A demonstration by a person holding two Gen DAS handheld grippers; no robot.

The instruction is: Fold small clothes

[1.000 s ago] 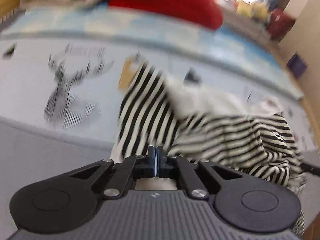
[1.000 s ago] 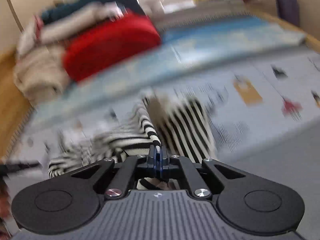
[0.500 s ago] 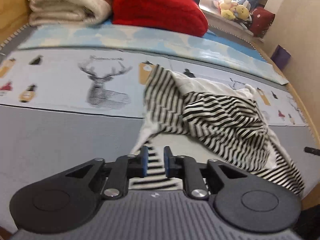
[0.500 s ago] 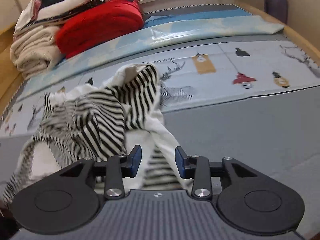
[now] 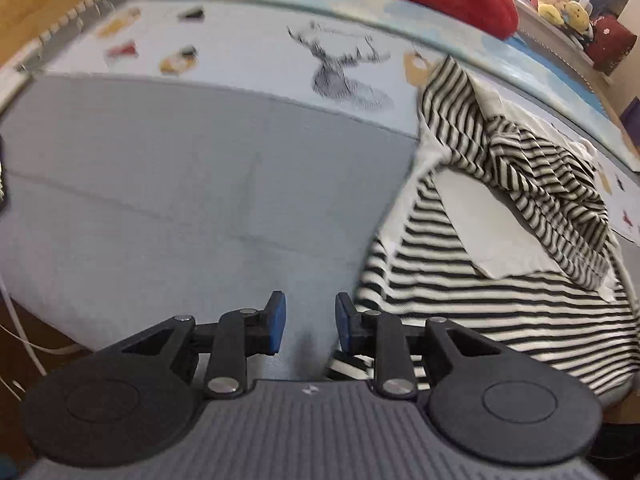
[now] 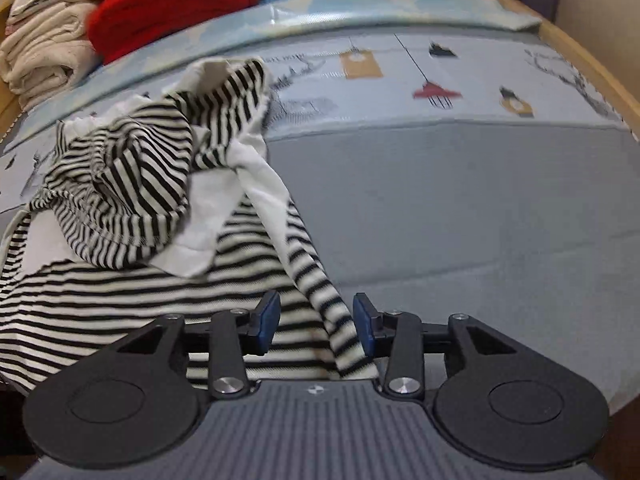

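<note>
Striped garment [image 6: 132, 208] lies crumpled on grey mat [image 6: 460, 208].

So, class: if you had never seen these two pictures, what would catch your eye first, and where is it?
The black-and-white striped garment stands out first, crumpled on the grey mat. One striped strip runs between the pads of the right gripper, whose jaws are opening. Behind, a red cushion lies beside folded cream blankets.

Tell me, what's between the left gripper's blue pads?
Only bare grey mat, in the left wrist view; the left gripper is opening beside the black-and-white striped cotton shirt.
</note>
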